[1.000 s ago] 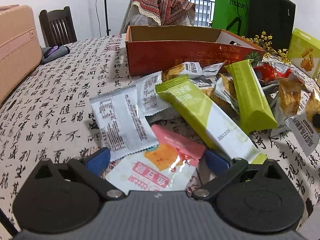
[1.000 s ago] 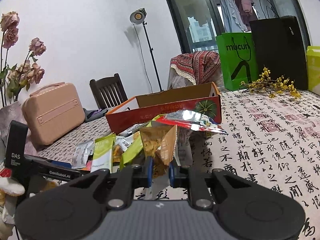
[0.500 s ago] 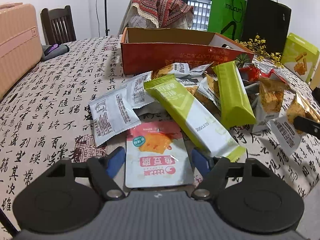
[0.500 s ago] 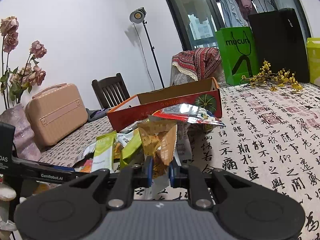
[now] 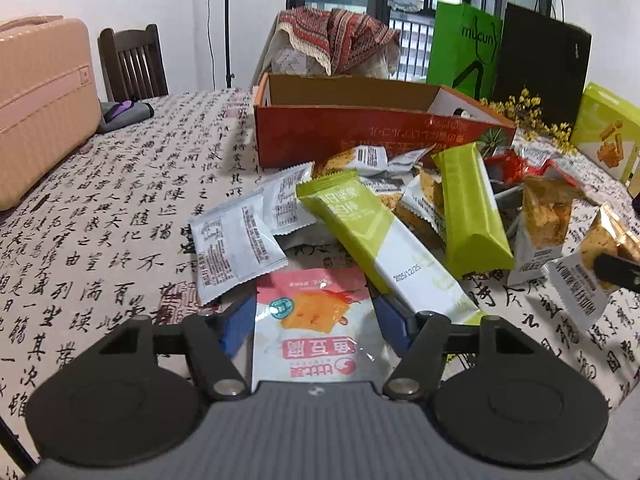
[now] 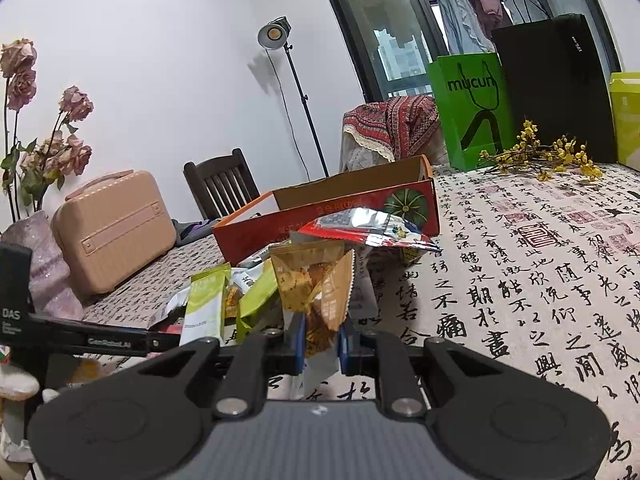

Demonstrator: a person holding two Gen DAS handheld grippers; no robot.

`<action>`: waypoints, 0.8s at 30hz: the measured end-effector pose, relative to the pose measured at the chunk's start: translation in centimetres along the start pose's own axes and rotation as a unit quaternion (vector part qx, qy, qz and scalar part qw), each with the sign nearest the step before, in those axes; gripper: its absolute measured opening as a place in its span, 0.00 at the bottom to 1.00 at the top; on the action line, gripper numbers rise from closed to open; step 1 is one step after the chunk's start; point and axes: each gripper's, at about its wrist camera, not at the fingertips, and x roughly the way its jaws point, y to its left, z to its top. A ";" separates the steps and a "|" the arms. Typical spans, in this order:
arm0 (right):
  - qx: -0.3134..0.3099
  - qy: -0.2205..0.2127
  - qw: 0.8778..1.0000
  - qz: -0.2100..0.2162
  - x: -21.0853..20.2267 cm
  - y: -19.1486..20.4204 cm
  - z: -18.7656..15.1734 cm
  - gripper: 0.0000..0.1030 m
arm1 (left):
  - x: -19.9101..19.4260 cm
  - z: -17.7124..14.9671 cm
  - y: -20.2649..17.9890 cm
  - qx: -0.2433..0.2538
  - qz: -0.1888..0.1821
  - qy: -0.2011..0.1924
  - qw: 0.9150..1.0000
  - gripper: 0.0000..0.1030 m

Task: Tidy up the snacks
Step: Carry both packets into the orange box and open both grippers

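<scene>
Low in the left wrist view, the left gripper (image 5: 314,316) straddles a pink and white snack pouch (image 5: 312,328) lying flat on the tablecloth (image 5: 100,216); its jaws are closing, the blue pads right at the pouch's two long edges, though I cannot tell whether they press yet. Just above it, a grey sachet (image 5: 234,248) and a long green and white bar (image 5: 376,236) crowd the pouch's upper corners, so little room is left there. Left of the pile the cloth lies bare up to a pink case (image 5: 40,108) at the frame's left edge. The orange cardboard box (image 5: 360,136) sits open behind the heap, at upper centre.

At lower centre of the right wrist view, the right gripper (image 6: 322,340) is pressed tight on a golden cracker packet (image 6: 316,284), held upright above the table. To its right the cloth runs wide and open toward the green bag (image 6: 472,112) and yellow flowers (image 6: 544,156) at upper right.
</scene>
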 end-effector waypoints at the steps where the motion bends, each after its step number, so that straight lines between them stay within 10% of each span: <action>1: -0.001 0.000 1.000 0.000 0.0 0.1 0.0 0.15 | -0.3 0.0 0.1 -0.001 0.002 -0.003 1.000 0.66; 24: -0.053 -0.065 0.996 0.008 -1.3 3.1 5.3 0.15 | -5.5 4.4 -0.6 -0.015 -0.039 -0.112 0.993 0.66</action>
